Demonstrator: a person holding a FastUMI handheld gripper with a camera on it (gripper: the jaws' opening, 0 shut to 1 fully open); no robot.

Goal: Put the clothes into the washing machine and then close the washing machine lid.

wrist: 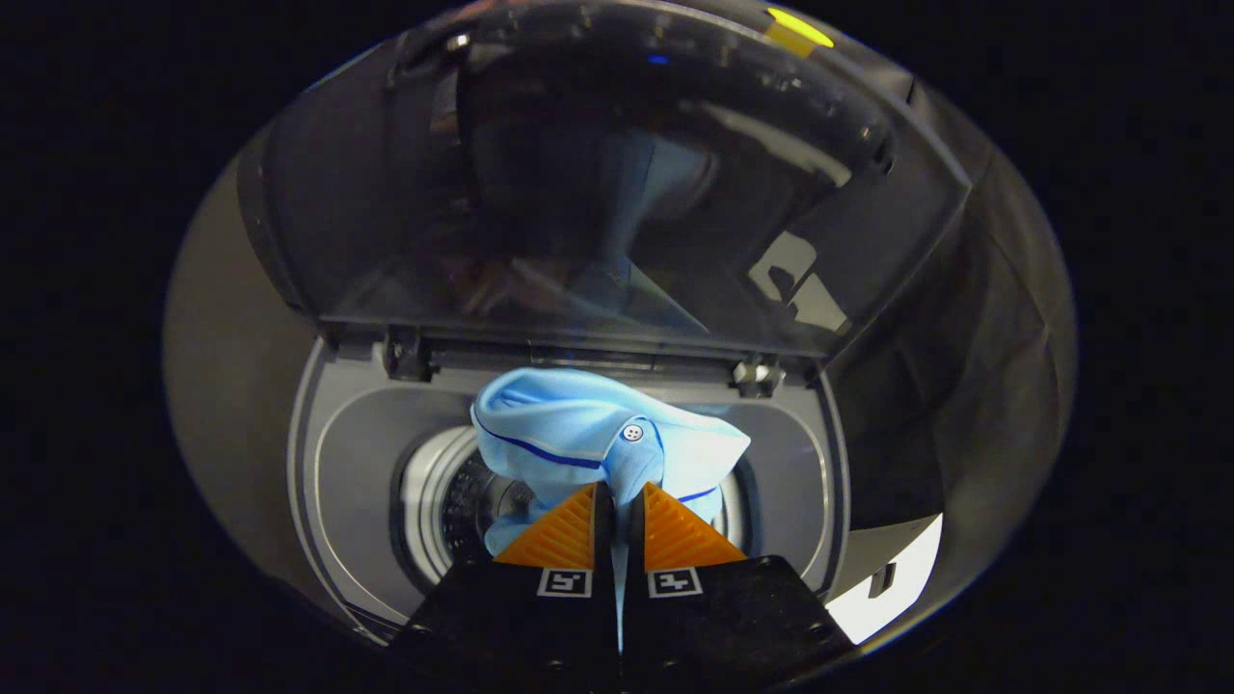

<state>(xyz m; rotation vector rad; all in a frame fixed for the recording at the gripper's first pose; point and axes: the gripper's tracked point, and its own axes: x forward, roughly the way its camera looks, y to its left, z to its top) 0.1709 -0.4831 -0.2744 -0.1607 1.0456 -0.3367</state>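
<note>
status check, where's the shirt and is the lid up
Gripper shut on light blue shirt, held over drum opening. Lid up. Nothing blocking.

Dim overall, light pooled at frame centre. Light-blue shirt is the brightest, sharpest thing, evenly lit, button crisp. Raised washing machine lid in the upper half is dark and glossy: pale glare patches at right, faint blue reflection mid-pane. Drum opening in shadow. Strong fisheye bending, softness toward the edges. Gripper pinching the shirt, fingers slightly soft close-up.
</note>
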